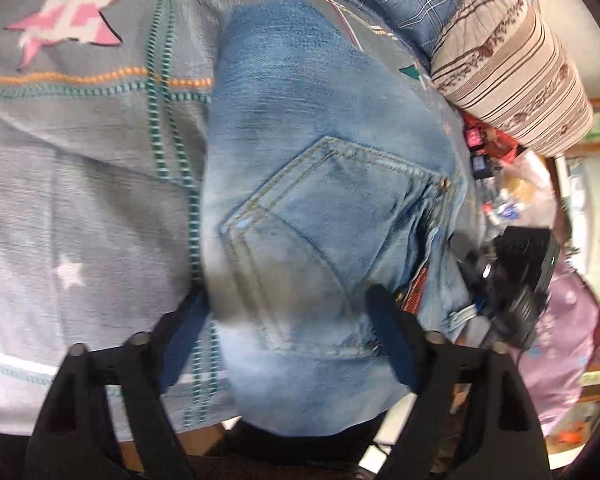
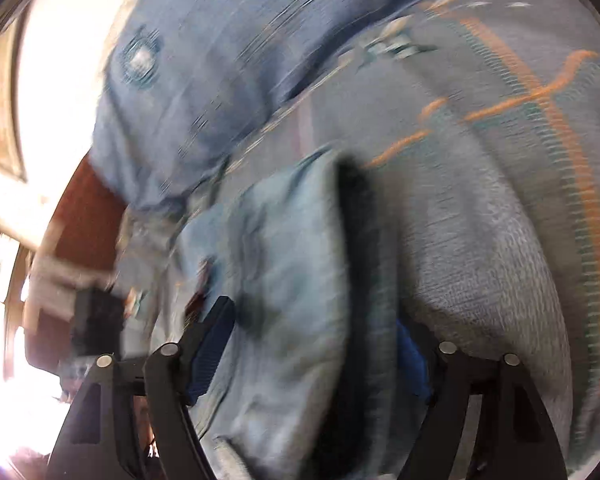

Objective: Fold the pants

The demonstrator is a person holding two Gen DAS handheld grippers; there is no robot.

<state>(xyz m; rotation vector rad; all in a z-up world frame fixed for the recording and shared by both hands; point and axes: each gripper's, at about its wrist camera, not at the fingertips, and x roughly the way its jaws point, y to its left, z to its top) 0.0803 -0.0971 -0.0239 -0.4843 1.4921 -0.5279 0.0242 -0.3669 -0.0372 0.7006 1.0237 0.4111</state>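
Evidently the jeans (image 1: 300, 200), limp yet heavy denim, are best taken at the thick folded edge; both jaws are spread wide, nothing gripped.

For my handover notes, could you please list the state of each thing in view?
Jeans: folded, lying on the bedspread, back pocket up.
Bedspread: spread flat.
Striped pillow: lying at the bed's edge.
Left gripper: open, astride the jeans.
Right gripper: open, denim between the fingers.

One pair of jeans (image 1: 316, 184) between the jaws; one back pocket (image 1: 332, 208); one striped pillow (image 1: 516, 64) beyond.
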